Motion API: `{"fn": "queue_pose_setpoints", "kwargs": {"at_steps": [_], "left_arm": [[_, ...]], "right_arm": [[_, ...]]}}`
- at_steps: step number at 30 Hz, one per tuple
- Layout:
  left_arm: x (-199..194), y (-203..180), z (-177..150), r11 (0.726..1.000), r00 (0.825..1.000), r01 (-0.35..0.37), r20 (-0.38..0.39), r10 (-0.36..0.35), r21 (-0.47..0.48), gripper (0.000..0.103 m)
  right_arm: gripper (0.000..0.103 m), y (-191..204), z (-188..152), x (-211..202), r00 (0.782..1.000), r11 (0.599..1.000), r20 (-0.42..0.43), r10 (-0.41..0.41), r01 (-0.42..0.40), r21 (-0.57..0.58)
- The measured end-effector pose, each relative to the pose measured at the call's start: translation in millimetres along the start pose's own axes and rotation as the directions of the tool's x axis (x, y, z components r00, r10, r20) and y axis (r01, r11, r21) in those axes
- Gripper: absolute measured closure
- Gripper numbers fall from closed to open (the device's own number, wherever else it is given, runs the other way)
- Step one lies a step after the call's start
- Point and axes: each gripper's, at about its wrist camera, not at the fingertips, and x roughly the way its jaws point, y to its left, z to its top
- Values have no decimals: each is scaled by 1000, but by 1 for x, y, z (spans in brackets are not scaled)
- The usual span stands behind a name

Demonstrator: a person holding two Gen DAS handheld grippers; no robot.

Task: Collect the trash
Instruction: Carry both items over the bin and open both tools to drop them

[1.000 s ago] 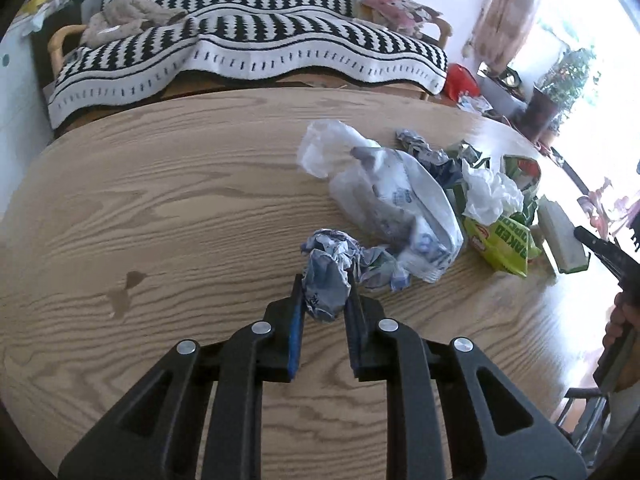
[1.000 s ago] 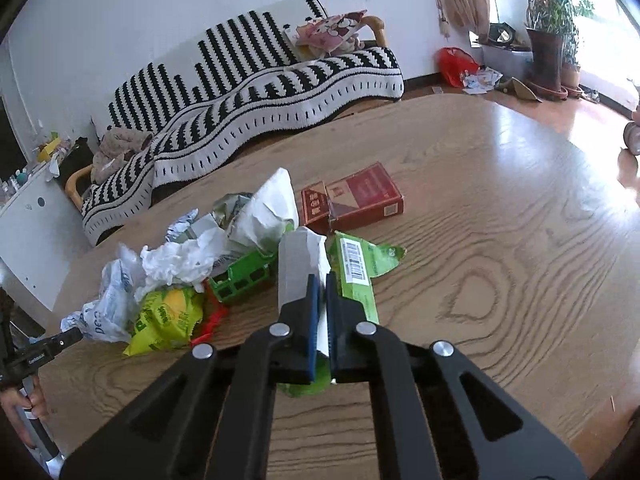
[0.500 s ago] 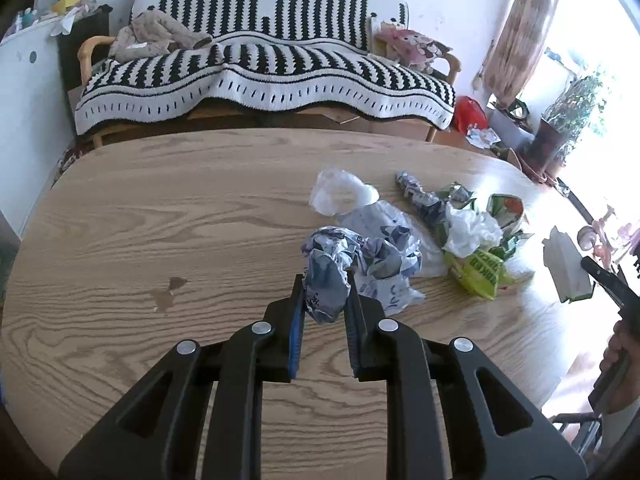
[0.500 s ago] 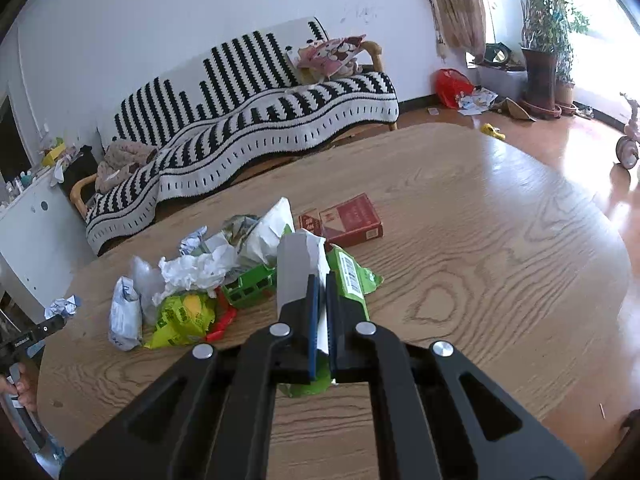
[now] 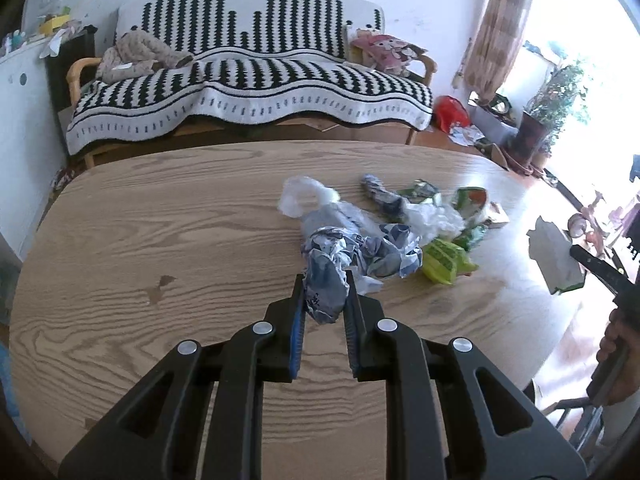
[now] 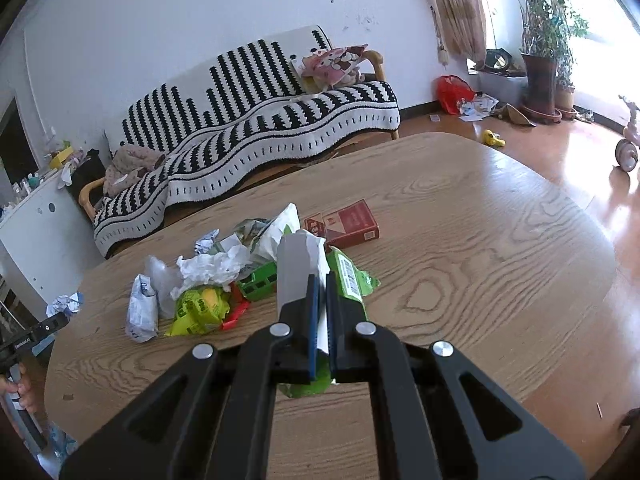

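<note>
My left gripper is shut on a crumpled blue-and-white wrapper, held above the wooden table. In the right wrist view that same wad shows at the far left. My right gripper is shut on a green-and-white wrapper, also lifted off the table; its silver inside faces the camera. It appears in the left wrist view as a pale packet at the right edge. A pile of trash lies on the table: plastic bags, a yellow-green snack bag, white tissue.
A red cigarette box lies behind the pile. A striped sofa stands past the table's far edge. Potted plants and a red bag are on the floor at the right. A white cabinet stands at left.
Both grippers have risen and pulled back from the table with their wrappers still gripped. The pile and table look smaller and farther away.
</note>
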Motion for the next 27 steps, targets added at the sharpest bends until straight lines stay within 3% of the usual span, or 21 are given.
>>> {"fn": "queue_pose_setpoints", "kwargs": {"at_steps": [6,11,16,20,22,24,27], "left_arm": [[-4,-66,-4,992,995,98,-4,-98,84,87],[1,-159,-25,949,974,224,-71,-214,222,87],[15,-257,-70,883,920,382,-204,-335,274,87],[47,-324,-136,855,896,394,-351,-273,338,87],[75,-348,-177,839,854,416,-468,-228,350,87],[97,-357,-205,839,822,422,-536,-193,344,87],[114,-355,-227,854,786,422,-593,-177,305,87]], "right_arm": [[98,-5,2,-40,998,1000,55,-18,19,-15],[98,-32,-6,-94,991,997,113,-71,72,-8],[98,-84,-34,-151,979,986,120,-162,158,44],[98,-137,-76,-157,972,965,14,-234,230,123],[98,-161,-106,-141,967,956,-85,-239,249,157],[98,-178,-136,-122,957,948,-178,-227,259,187],[98,-190,-166,-106,944,941,-252,-212,266,208]]}}
